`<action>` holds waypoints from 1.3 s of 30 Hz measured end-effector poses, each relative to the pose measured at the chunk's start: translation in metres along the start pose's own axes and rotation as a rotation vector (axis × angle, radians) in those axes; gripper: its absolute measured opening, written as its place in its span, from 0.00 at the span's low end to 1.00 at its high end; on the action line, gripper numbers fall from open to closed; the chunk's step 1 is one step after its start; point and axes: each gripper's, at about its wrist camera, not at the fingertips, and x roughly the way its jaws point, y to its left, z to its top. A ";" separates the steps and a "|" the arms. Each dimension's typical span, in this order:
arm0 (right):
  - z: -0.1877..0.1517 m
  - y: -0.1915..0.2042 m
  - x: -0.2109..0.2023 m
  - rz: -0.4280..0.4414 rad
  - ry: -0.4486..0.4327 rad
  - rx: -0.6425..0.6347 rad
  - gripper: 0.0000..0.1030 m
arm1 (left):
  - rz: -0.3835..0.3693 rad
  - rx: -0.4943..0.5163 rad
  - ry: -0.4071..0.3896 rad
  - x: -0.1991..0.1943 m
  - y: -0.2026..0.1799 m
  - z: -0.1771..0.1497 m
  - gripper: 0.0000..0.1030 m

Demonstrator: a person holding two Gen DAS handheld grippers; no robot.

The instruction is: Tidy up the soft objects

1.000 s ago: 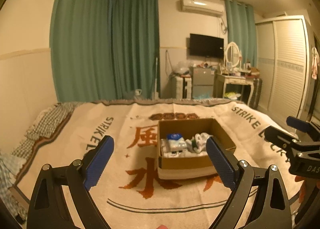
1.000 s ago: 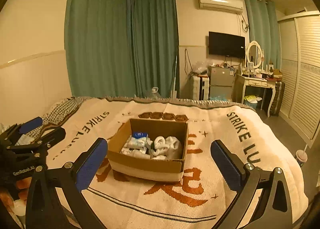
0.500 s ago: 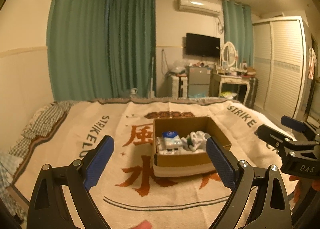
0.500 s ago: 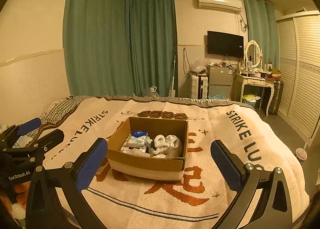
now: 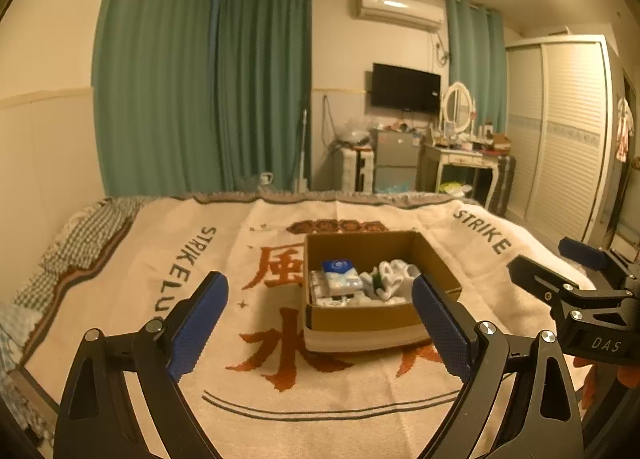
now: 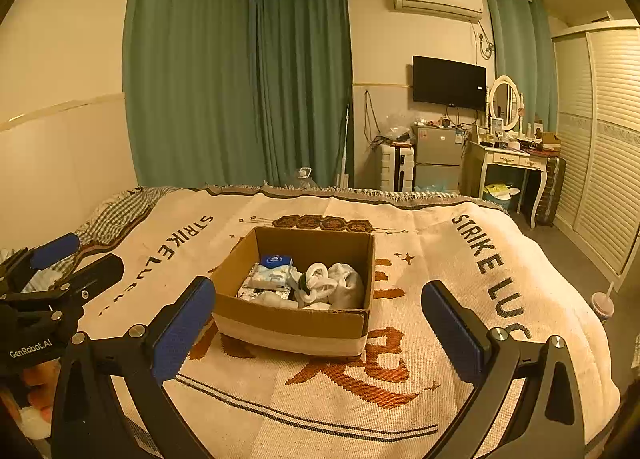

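Note:
An open cardboard box (image 5: 360, 321) (image 6: 288, 325) sits mid-bed on a cream blanket. Inside lie tissue packs with a blue top (image 5: 338, 275) (image 6: 272, 273) on the left and rolled white socks (image 5: 390, 279) (image 6: 332, 285) on the right. My left gripper (image 5: 320, 323) is open and empty, held above the blanket short of the box. My right gripper (image 6: 318, 329) is open and empty, also short of the box. Each gripper shows in the other's view: the right one (image 5: 576, 291) at the right edge, the left one (image 6: 56, 287) at the left edge.
The blanket (image 6: 460, 299) with orange characters and "STRIKE LUCKY" lettering covers the bed. A checked cloth (image 5: 80, 235) lies at the far left corner. Beyond the bed stand green curtains (image 6: 240, 79), a dressing table (image 6: 508, 157), a small fridge (image 6: 436, 157) and a wardrobe (image 6: 600, 139).
Both grippers have drifted slightly; the box sits a little lower and more left in the left wrist view. Both stay open and empty.

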 end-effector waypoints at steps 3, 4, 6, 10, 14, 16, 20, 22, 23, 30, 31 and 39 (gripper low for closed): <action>0.000 0.000 0.000 0.003 0.004 -0.002 1.00 | 0.001 0.000 0.001 0.000 0.001 0.000 0.92; 0.000 0.001 0.001 0.001 0.006 -0.002 1.00 | 0.001 0.001 0.001 0.001 0.000 0.000 0.92; -0.001 0.002 0.002 0.002 0.012 -0.005 1.00 | 0.001 0.002 0.001 0.000 0.000 0.000 0.92; -0.001 0.002 0.003 0.003 0.015 -0.005 1.00 | 0.004 0.004 0.003 0.000 0.000 0.000 0.92; -0.001 0.001 0.003 0.000 0.015 -0.002 1.00 | 0.009 0.003 0.006 0.000 0.000 -0.001 0.92; -0.001 0.001 0.003 0.002 0.016 -0.001 1.00 | 0.012 0.003 0.008 0.000 -0.001 -0.001 0.92; -0.001 0.003 0.004 0.004 0.021 -0.001 1.00 | 0.013 0.005 0.008 0.000 -0.001 -0.002 0.92; -0.001 0.003 0.004 0.006 0.022 -0.002 1.00 | 0.014 0.005 0.007 0.000 -0.002 -0.002 0.92; -0.001 0.004 0.004 0.007 0.023 -0.002 1.00 | 0.015 0.007 0.007 0.000 -0.002 -0.002 0.92; -0.003 0.005 0.007 0.004 0.028 0.000 1.00 | 0.017 0.009 0.008 0.001 -0.002 -0.002 0.92; -0.003 0.005 0.007 0.004 0.028 0.000 1.00 | 0.017 0.010 0.009 0.001 -0.002 -0.002 0.92; -0.003 0.006 0.007 0.007 0.029 0.001 1.00 | 0.018 0.010 0.009 0.001 -0.002 -0.002 0.92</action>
